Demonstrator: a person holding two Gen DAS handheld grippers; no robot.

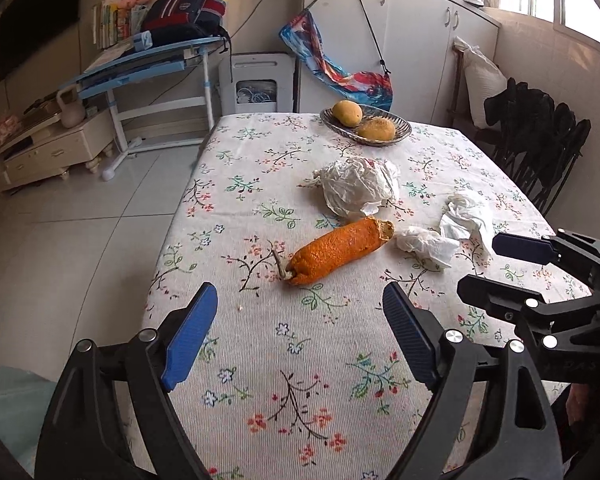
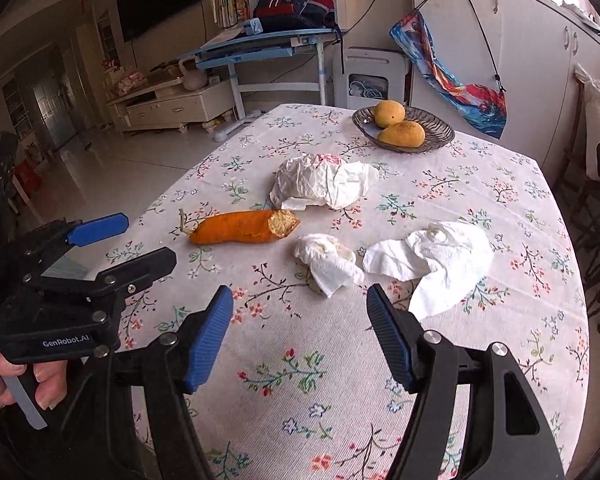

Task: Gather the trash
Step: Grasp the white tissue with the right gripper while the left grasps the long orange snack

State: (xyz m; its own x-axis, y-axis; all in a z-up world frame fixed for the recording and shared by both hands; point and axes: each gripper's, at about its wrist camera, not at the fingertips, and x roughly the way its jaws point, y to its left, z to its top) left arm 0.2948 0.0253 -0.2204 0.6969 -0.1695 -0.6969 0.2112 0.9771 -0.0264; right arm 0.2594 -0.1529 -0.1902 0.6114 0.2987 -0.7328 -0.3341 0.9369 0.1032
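- Left gripper [image 1: 296,322]: fingers spread wide, holding nothing; the orange peel [image 1: 340,249] lies just beyond them on the counter [image 1: 300,380], long axis slanting near-left to far-right.
- Right gripper [image 2: 300,322]: also wide open, empty; crumpled tissues [image 2: 328,260] lie directly ahead.

The counter [image 1: 260,360] is covered by a pale cloth printed with small flowers and dark twigs, and it stands on a light tiled floor [image 1: 80,220]. Near its far edge sits a dark ribbed dish [image 2: 440,130] holding two yellow fruits. Toward the middle lies a large crumpled white wrapper [image 2: 320,182]. Just in front of it rests an orange gourd-like piece [image 2: 240,228] with a dry stem at one end and a broken, pale end at the other. Beside that broken end lies a small wadded tissue [image 2: 328,258], and next to it a larger loose tissue [image 2: 440,256].
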